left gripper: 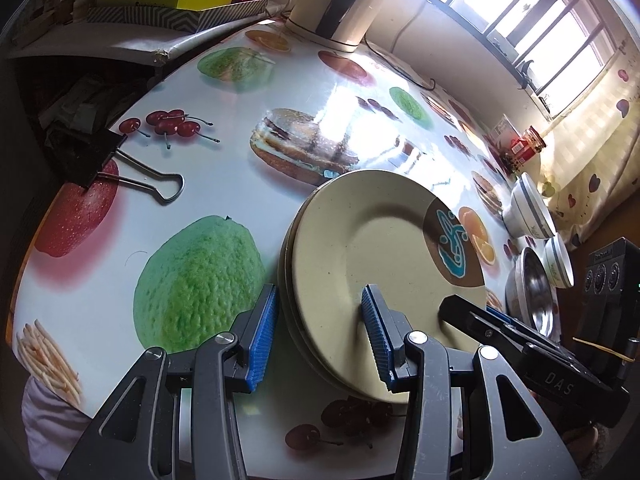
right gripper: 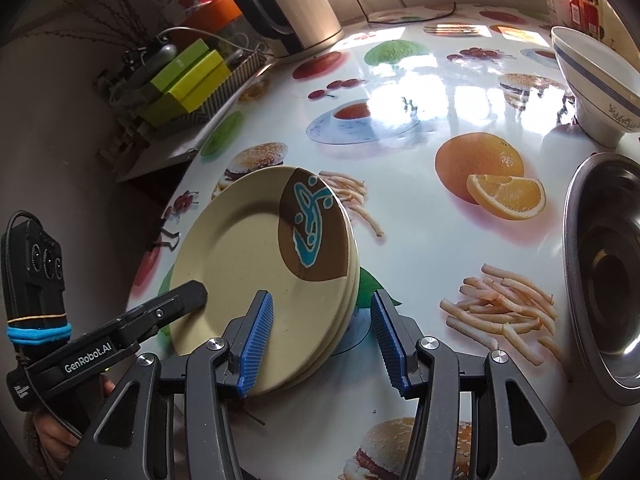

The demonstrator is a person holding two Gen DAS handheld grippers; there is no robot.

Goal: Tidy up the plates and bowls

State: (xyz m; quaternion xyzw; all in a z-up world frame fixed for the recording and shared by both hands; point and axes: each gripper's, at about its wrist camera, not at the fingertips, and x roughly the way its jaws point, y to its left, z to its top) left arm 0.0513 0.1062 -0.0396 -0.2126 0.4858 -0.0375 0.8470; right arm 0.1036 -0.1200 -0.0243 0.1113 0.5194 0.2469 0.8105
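Together we are straddling opposite rims of the plate stack (left gripper: 360,248) on the table (left gripper: 224,92), left tongs (left gripper: 318,336) and right tongs (right gripper: 322,340) both spread, squaring it away from the bowls (right gripper: 592,88).

Fruit-print table (right gripper: 420,248): plate stack (right gripper: 248,264), bowls (right gripper: 596,84), binder clip (left gripper: 120,168).

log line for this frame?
plates stacked on table | left gripper open, straddling rim | right gripper open, straddling rim | bowls apart

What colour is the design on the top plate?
The top plate is cream with a brown patch bearing a turquoise and white motif; clearest in the right wrist view.
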